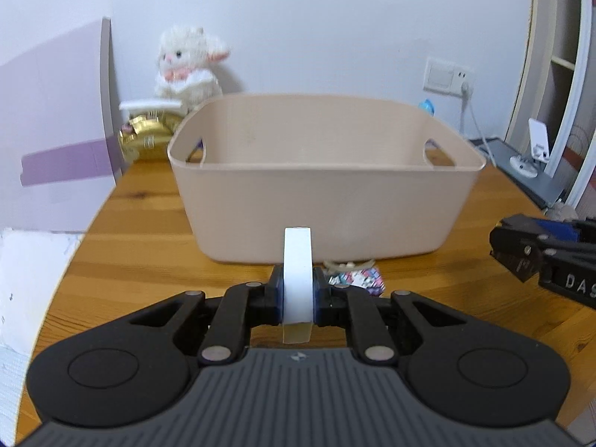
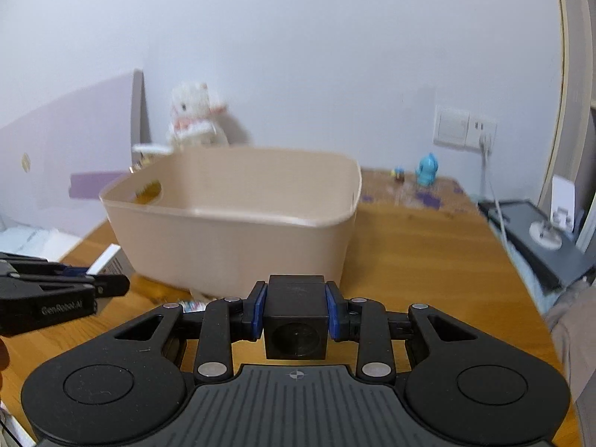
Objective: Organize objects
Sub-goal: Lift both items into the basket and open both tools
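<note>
A beige plastic bin [image 1: 324, 186] with cut-out handles stands on the wooden table [image 1: 130, 260], straight ahead of both grippers. My left gripper [image 1: 297, 290] is shut on a white roll of tape [image 1: 297, 275] held upright, just short of the bin's near wall. My right gripper [image 2: 296, 309] is shut on a black cube [image 2: 295, 320] with a round recess in its face, near the bin [image 2: 238, 231] and its right corner. The right gripper [image 1: 521, 257] shows at the right edge of the left wrist view; the left gripper [image 2: 111, 285] shows at the left of the right wrist view.
A small patterned packet [image 1: 357, 279] lies at the bin's foot. A white plush lamb [image 1: 190, 63] and a gold object [image 1: 147, 138] stand behind the bin on the left. A blue figurine [image 2: 427, 169] stands at the back right. A white box [image 2: 111, 260] lies left of the bin.
</note>
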The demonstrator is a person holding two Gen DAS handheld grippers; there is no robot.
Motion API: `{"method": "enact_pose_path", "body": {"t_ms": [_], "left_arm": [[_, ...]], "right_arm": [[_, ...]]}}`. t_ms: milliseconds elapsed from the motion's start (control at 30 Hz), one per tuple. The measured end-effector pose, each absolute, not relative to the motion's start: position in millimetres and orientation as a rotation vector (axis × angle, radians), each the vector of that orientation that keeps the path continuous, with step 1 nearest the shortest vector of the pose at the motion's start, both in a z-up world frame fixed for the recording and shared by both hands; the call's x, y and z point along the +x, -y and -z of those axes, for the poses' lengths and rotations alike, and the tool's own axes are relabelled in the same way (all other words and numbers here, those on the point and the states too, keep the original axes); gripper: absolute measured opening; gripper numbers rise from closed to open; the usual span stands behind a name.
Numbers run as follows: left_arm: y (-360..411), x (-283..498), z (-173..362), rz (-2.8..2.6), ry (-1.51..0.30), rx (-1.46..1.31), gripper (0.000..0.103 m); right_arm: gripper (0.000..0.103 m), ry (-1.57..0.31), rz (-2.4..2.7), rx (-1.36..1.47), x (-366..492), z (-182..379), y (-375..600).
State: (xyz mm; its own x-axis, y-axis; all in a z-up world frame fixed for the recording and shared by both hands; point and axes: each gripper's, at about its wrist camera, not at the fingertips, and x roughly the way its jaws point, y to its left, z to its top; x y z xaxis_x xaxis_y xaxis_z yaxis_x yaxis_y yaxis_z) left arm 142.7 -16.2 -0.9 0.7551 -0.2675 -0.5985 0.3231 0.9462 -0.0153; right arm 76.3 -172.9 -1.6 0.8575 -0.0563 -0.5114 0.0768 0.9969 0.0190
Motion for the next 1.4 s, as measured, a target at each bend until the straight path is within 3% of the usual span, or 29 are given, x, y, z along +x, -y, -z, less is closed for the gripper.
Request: {"method": "enact_pose_path", "body": {"t_ms": [600,1233,1267,1333,1400], "left_arm": [[31,180,-60,0.286,-0.501,0.117,0.016],[60,280,-1,0.215,-0.667,0.168,0.017],[59,279,0,0.211,-0.672,0.172,0.019],[58,275,-1,0.215,-0.672,0.174,0.037],[55,269,-6,0.205,-0.652,0.161,0.070]], "right_arm": [[0.029,-0.393,0.056,0.051,122,-62,180],[0.029,-0.565,0.115,0.047,218,-3,191],[0.034,-0.574,0.116,0.055,220,0,191],[0.043,-0.575,0.114,0.087,220,3,195],[0.060,-0.573,0.114,0.117,215,3,200]]}}
